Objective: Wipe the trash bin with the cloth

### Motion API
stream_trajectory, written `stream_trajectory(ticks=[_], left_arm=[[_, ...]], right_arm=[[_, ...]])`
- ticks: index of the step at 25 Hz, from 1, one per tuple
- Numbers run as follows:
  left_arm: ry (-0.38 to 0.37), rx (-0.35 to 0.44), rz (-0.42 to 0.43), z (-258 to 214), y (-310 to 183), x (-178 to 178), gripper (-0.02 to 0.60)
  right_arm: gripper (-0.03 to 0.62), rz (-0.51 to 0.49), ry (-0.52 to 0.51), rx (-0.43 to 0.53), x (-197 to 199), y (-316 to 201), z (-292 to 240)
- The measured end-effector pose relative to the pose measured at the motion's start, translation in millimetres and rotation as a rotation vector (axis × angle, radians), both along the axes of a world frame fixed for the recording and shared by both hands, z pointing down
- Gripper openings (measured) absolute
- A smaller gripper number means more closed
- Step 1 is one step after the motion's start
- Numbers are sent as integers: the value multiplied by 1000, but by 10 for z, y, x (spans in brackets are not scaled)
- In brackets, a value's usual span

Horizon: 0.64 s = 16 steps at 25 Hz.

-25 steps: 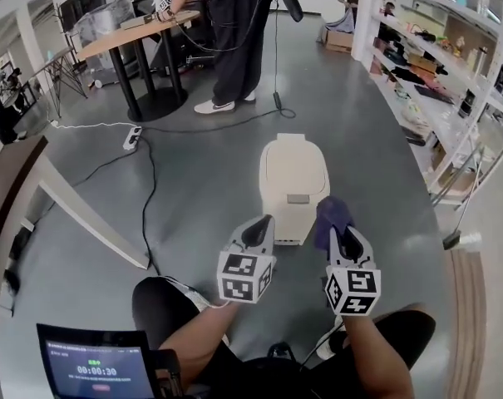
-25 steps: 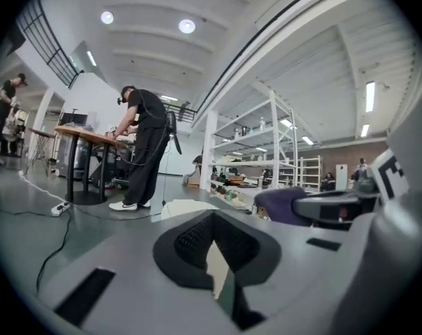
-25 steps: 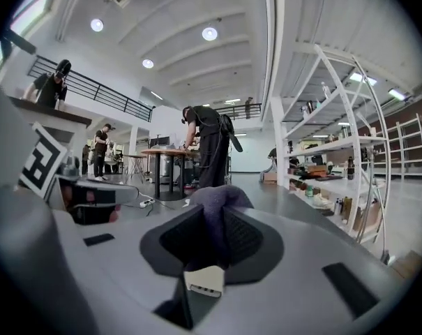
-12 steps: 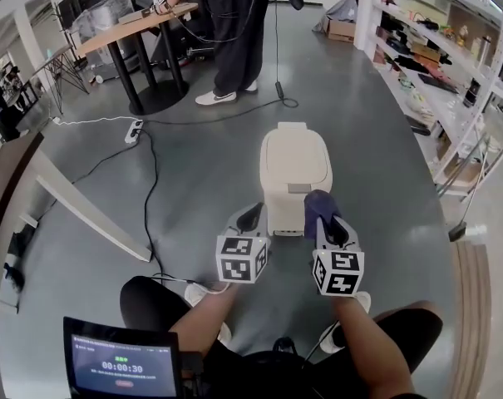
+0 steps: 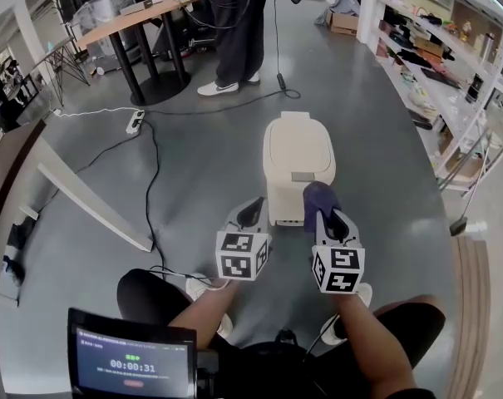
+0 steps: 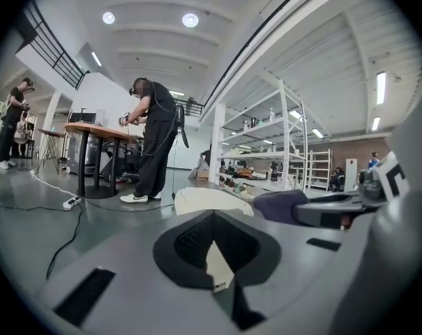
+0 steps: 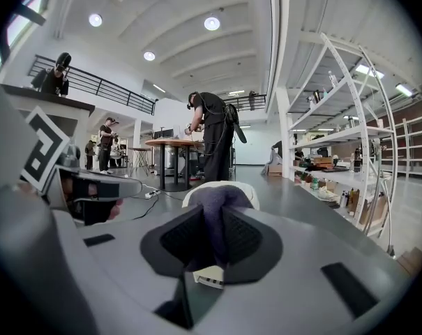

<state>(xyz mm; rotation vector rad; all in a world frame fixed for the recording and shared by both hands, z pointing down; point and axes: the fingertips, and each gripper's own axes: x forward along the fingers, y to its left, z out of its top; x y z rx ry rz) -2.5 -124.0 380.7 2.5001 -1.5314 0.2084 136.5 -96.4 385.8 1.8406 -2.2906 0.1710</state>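
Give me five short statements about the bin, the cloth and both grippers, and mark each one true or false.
1. The right gripper is shut on the purple cloth. True.
2. The left gripper holds a second cloth. False: its jaws are together with nothing between them.
3. The trash bin stands on the floor with its lid closed. True.
4. The trash bin is black. False: it is cream.
5. The cloth lies on the floor beside the bin. False: the right gripper holds it up at the bin's near end.
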Motion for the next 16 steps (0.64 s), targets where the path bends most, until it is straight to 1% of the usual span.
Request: stream_trajectory(ticks=[2,4,7,9,12,16], left_arm=[[-4,-9,7,34,70,-1,-3],[-23,-6,16,81,116,-2,-3],[-39,-9,13,126,128,-41,-3],[-34,-9,3,119,126,-64,-3],[-22,-6,-5,75,123,-73,-3],[-23,7,16,38,127,-40,-3]], right_arm=[[72,-2,9,2,7,34,12],[72,-4,16,4,-2,53,31],[72,-1,-2,-2,-27,69,32],[72,6,-18,-5,-19,86,7],[72,10,-13,-1,-7,100,-3],[72,13,-5,-5,-32,123,52]])
